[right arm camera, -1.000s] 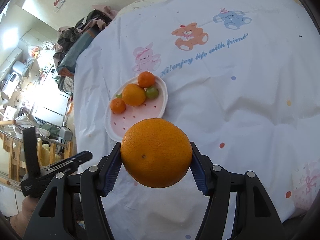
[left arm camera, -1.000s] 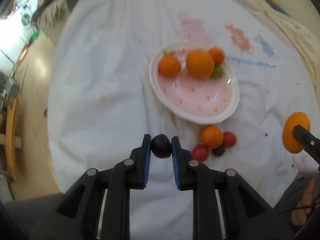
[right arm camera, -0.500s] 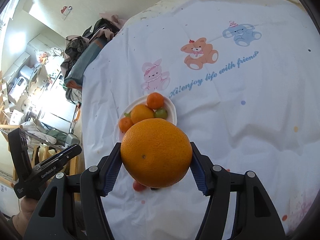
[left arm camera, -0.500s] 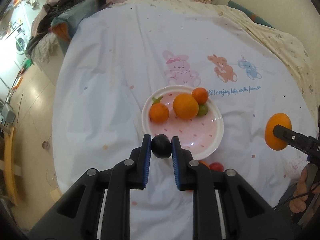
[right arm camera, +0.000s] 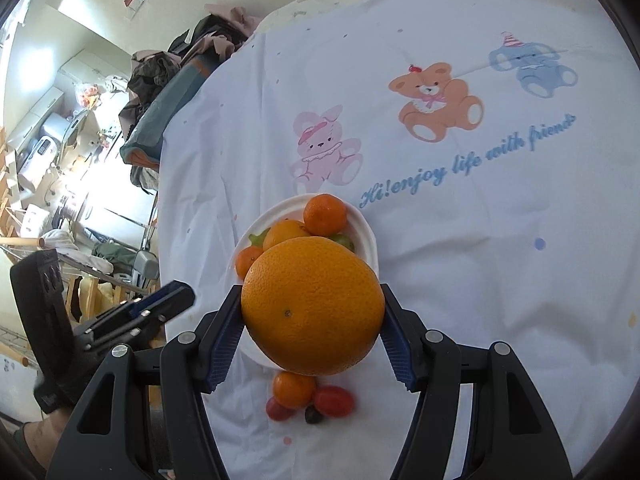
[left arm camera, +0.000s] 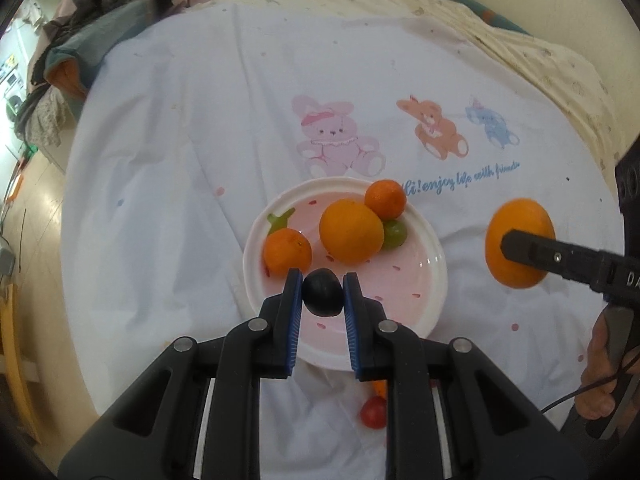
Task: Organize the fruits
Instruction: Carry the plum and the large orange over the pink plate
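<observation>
Left wrist view: left tongs (left arm camera: 322, 292) clamp a dark plum (left arm camera: 322, 292) at frame centre, over the pink plate's (left arm camera: 416, 288) near rim | Right wrist view: right tongs (right arm camera: 313, 312) clamp a big orange (right arm camera: 313, 305) at centre, above the plate (right arm camera: 366, 236)

The right claw (right arm camera: 313, 320) clamps a large orange (right arm camera: 313, 306) above a white plate (right arm camera: 366, 236) holding two tangerines, an orange and a green fruit. Below, a tangerine (right arm camera: 293, 389), two cherry tomatoes and a dark fruit cluster on the printed sheet (right arm camera: 480, 240).
</observation>
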